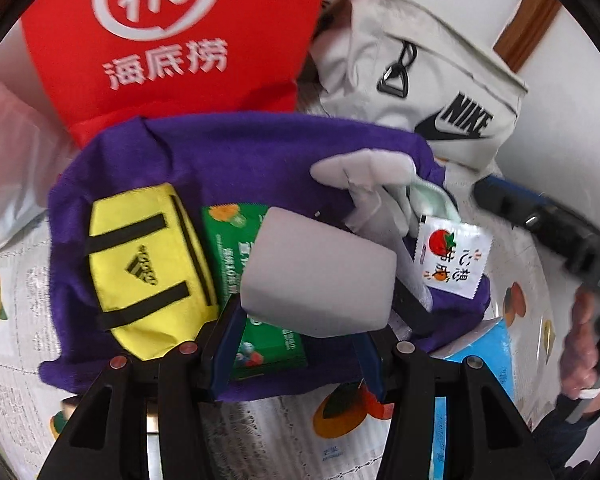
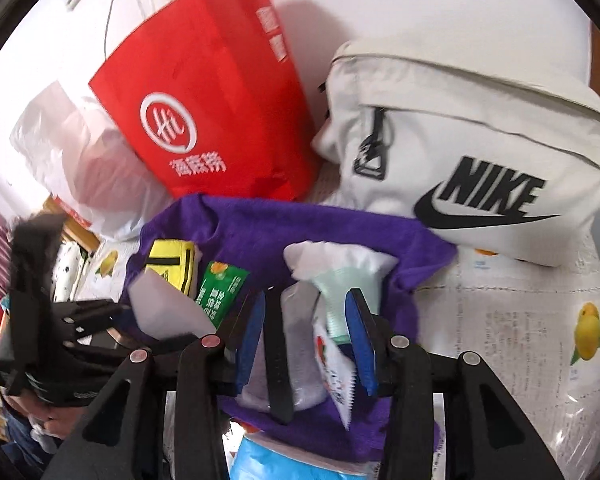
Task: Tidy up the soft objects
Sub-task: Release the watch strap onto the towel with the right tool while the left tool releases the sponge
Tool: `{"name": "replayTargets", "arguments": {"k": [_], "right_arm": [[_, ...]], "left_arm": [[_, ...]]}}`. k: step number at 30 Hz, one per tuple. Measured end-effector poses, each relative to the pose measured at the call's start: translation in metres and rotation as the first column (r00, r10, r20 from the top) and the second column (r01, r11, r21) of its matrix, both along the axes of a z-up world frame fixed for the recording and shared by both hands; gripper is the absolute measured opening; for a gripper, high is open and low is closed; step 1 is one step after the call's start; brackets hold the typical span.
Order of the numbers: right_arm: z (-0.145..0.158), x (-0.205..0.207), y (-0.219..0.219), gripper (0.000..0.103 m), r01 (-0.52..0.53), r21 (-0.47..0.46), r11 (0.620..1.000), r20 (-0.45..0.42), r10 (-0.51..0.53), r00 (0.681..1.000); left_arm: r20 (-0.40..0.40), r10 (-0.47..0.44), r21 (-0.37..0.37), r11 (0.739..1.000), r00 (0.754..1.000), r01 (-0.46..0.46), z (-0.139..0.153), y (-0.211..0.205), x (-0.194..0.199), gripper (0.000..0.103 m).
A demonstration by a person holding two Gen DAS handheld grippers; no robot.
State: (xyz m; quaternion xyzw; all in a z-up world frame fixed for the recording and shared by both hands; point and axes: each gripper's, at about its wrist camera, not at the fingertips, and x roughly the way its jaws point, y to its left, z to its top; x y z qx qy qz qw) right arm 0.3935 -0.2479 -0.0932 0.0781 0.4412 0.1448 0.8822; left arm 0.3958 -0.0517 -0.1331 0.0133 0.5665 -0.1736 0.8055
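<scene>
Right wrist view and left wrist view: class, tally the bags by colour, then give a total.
Red paper bag: 1
Cream sports bag: 1
Yellow pouch bag: 1
Clear plastic bag: 1
Total: 4

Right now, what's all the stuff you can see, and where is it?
towel: 1, purple, spread on the tablecloth under the small things
pouch: 1, yellow with black straps, on the towel's left part
packet: 1, green, on the towel beside the pouch
block: 1, grey-white, between the left gripper's fingers
sachet: 1, white with a tomato picture, on the towel's right part
paper bag: 1, red, standing behind the towel
Nike bag: 1, cream, right of the paper bag
plastic bag: 1, clear white, left of the paper bag
tablecloth: 1, white with fruit prints
left gripper: black with blue pads, around the block
right gripper: black with blue pads, open over the towel
</scene>
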Motion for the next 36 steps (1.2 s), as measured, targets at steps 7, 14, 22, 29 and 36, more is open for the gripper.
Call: {"name": "replayTargets", "arguments": {"k": [7, 14, 22, 29, 36], "right_arm": [[0.010, -0.005, -0.020, 0.042, 0.036, 0.013, 0.999, 0.023, -0.036, 0.999], [0.014, -0.008, -0.025, 0.042, 0.039, 0.015, 0.999, 0.034, -0.039, 0.999], [0.017, -0.010, -0.023, 0.043, 0.027, 0.023, 0.999, 0.040, -0.028, 0.999], [0.024, -0.016, -0.010, 0.043, -0.009, 0.013, 1.000, 0.061, 0.008, 0.998], [0.029, -0.022, -0.001, 0.043, -0.027, 0.000, 1.000, 0.071, 0.027, 0.997]], "left_arm": [[-0.021, 0.005, 0.046, 0.999, 1.000, -0.004, -0.013, -0.014, 0.008, 0.053], [-0.028, 0.008, 0.072, 0.997, 1.000, -0.006, -0.015, -0.025, 0.015, 0.068], [0.039, 0.050, 0.063, 0.997, 0.998, -0.052, 0.004, -0.016, 0.011, 0.072], [0.084, 0.084, 0.106, 0.990, 0.993, -0.093, 0.021, -0.007, 0.008, 0.072], [0.094, 0.126, 0.109, 0.985, 0.988, -0.136, 0.028, 0.015, 0.003, 0.072]]}}
